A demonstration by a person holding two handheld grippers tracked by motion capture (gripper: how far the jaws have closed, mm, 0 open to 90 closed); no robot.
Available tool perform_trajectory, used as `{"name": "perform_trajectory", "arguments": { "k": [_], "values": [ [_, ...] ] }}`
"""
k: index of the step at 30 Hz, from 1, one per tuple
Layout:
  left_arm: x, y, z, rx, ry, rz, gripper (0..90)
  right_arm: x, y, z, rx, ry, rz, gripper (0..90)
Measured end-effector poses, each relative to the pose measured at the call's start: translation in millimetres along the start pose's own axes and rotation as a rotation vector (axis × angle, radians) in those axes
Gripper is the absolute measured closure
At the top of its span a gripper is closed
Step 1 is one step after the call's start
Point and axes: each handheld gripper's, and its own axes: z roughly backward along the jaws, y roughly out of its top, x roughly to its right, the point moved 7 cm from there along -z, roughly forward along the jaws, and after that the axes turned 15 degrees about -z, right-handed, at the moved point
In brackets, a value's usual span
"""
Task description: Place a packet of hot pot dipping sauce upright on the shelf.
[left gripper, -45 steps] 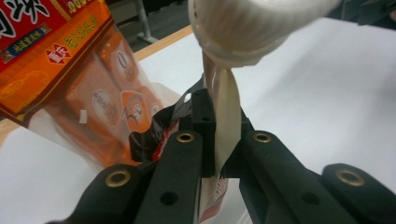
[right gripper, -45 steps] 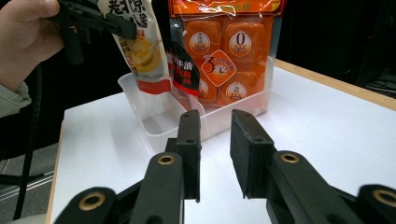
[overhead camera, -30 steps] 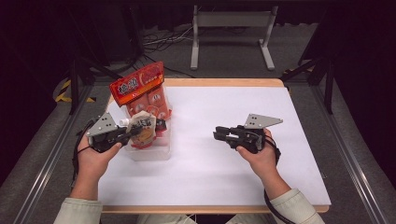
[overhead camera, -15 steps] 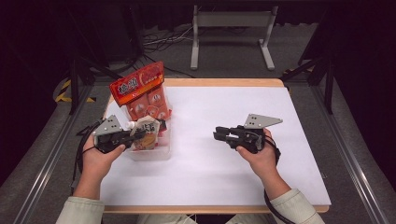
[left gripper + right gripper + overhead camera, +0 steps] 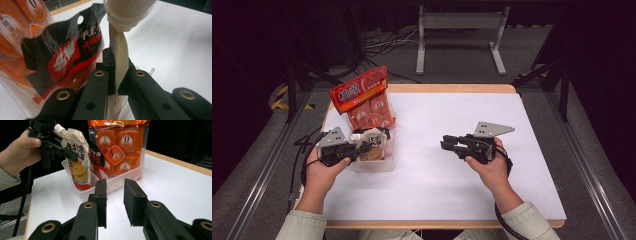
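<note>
Your left gripper (image 5: pixel 357 148) has its fingers clamped on the spouted pouch (image 5: pixel 76 157), labelled 老北京, hanging long axis upright over the clear bin (image 5: pixel 377 164) beside the orange pack (image 5: pixel 364 102) marked "0", while your right gripper (image 5: pixel 451 143) waits well apart over the surface (image 5: pixel 512 175), fingers narrowly parted.

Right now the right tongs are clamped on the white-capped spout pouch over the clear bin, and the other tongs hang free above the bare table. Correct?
Not quite: the left tongs hold the spout pouch, not the right. The right gripper view shows them shut on its upper part over the clear bin; the right tongs are the ones hanging free above the table.
</note>
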Motion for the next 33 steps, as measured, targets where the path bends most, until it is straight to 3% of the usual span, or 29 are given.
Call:
{"name": "perform_trajectory", "arguments": {
  "k": [8, 13, 25, 31, 33],
  "values": [
    [0.1, -7.0, -1.5, -0.01, 0.004, 0.005, 87.2, -0.9, 1.0, -0.5, 0.003, 0.007, 0.002, 72.3],
    [-0.2, -11.1, -0.4, -0.009, 0.001, 0.033, 86.8, -1.1, 1.1, -1.3, 0.002, 0.007, 0.003, 71.9],
    [-5.1, -19.3, 6.8, -0.014, 0.04, 0.064, 83.5, -1.5, 1.8, -1.4, 0.003, 0.011, 0.003, 69.8],
    [-7.4, -19.3, 9.4, 0.008, 0.058, 0.072, 75.5, -1.9, 2.7, -0.7, 0.011, 0.009, 0.003, 68.0],
    [-7.4, -18.5, 12.2, 0.02, 0.069, 0.069, 64.4, -1.4, 2.3, 1.0, 0.013, 0.004, 0.008, 67.4]
  ]
}}
